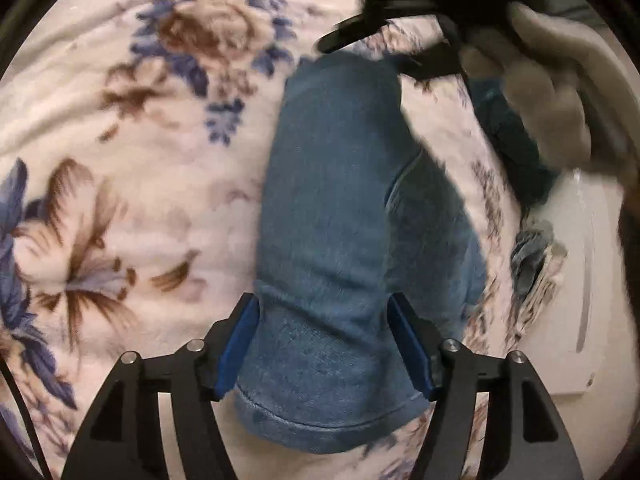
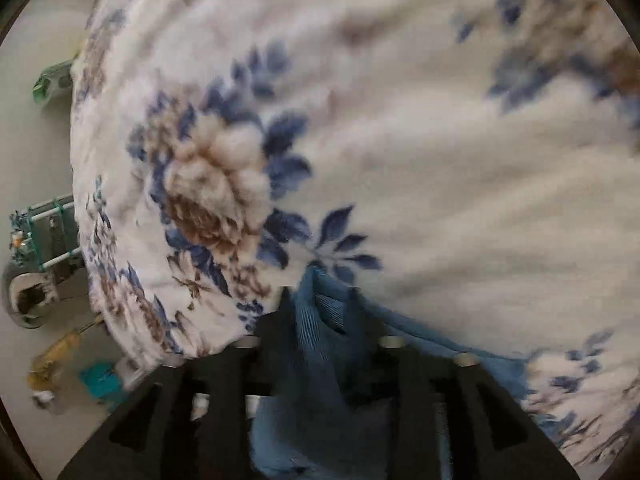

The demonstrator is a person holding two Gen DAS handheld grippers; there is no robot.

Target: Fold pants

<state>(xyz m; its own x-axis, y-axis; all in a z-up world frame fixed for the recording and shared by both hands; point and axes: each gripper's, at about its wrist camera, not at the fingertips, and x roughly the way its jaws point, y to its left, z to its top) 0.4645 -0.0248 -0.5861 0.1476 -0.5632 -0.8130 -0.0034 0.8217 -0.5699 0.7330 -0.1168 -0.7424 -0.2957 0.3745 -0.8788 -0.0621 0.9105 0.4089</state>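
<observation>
Blue pants (image 1: 328, 220) lie lengthwise on a white floral blanket (image 1: 132, 152), one leg folded over the other. My left gripper (image 1: 324, 304) is open, its blue-padded fingers (image 1: 240, 344) standing either side of the near hem end of the pants. My right gripper (image 2: 318, 294) is shut on the blue pants fabric (image 2: 320, 360), which bunches between its fingers above the blanket (image 2: 400, 140). In the left wrist view the right gripper (image 1: 360, 36) and the gloved hand (image 1: 552, 92) holding it appear blurred at the far end of the pants.
The blanket's edge drops to a pale floor (image 2: 36, 152) on the left in the right wrist view, where a green rack (image 2: 52, 236), a small green object (image 2: 52, 84) and other clutter stand. A white board (image 1: 568, 280) lies at right in the left wrist view.
</observation>
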